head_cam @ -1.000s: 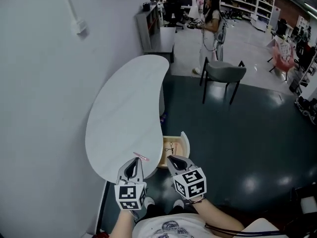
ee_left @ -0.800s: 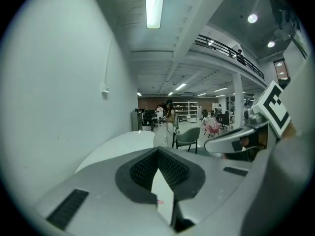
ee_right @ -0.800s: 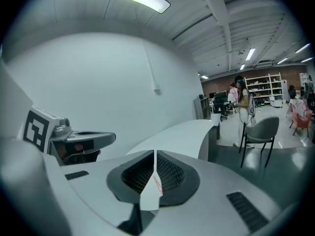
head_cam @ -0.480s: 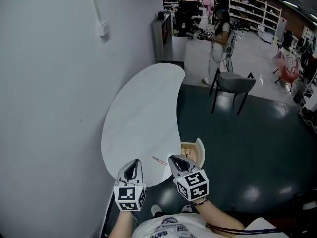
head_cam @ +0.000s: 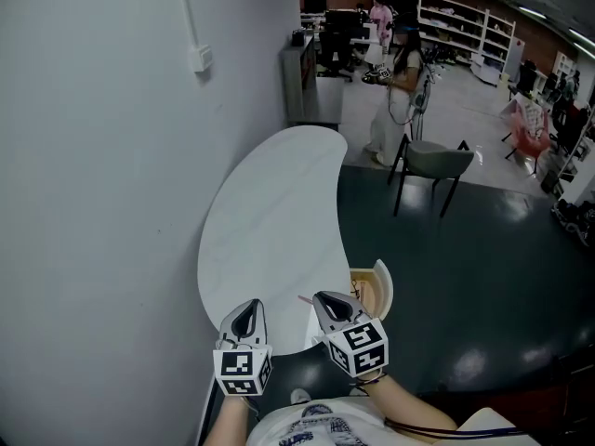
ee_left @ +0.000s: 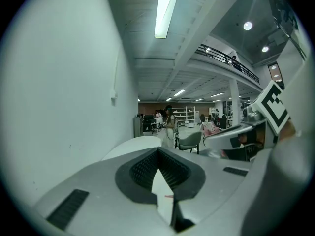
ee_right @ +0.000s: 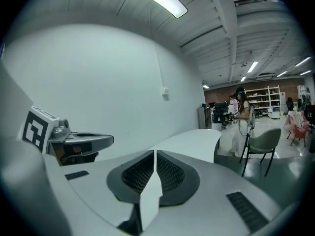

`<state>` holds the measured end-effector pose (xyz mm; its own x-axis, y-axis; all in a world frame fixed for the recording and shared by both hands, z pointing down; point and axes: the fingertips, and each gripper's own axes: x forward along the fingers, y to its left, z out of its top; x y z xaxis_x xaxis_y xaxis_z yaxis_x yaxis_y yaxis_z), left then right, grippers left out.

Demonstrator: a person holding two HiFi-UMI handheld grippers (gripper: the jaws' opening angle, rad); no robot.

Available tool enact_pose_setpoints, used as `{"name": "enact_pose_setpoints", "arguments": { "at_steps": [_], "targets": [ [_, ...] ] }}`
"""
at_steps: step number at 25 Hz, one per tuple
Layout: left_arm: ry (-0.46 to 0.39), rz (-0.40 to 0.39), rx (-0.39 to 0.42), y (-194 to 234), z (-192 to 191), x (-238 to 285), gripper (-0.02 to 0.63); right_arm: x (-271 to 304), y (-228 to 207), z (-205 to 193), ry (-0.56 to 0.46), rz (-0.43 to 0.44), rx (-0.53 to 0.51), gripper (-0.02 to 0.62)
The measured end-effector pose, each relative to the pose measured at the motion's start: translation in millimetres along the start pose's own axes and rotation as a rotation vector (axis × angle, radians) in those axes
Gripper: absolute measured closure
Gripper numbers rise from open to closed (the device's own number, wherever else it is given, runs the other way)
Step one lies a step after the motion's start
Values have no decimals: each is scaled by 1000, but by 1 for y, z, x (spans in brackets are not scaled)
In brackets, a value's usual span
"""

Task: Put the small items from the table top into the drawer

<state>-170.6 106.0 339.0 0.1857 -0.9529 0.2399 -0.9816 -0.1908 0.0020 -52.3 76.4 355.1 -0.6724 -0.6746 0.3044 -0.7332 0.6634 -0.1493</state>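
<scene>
Entry: both grippers are hovering over the near end of the white table (head_cam: 265, 214). The left gripper (head_cam: 247, 316) is showing its jaws clenched tip to tip with nothing in them. The right gripper (head_cam: 327, 303) is reading the same, empty.

Risks, as judged from here:
- Jaws are sitting closed, so coming down like this would be shoving the pink item (head_cam: 305, 299) rather than gripping it.
- The item is lying close to the table's near rim, so a nudge could be sending it to the floor.
- It is looking very thin and flat on a smooth top, so the pads may be skating over it.
- A release short of the open drawer (head_cam: 370, 291) would be missing it.

The item is appearing as a slim pink sliver (too small to identify), just ahead of the right gripper's tip and beside the drawer.
</scene>
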Motion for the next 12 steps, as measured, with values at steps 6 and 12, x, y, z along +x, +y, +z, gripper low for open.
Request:
{"name": "enact_pose_setpoints", "arguments": {
  "at_steps": [6,12],
  "targets": [
    [14,-13,-1,12,-7,-1,588,7,7,-4,10,-24,9,563],
    [5,-30,-21,21,-10,-6,587,9,15,-8,24,-41,14,561]
  ]
}}
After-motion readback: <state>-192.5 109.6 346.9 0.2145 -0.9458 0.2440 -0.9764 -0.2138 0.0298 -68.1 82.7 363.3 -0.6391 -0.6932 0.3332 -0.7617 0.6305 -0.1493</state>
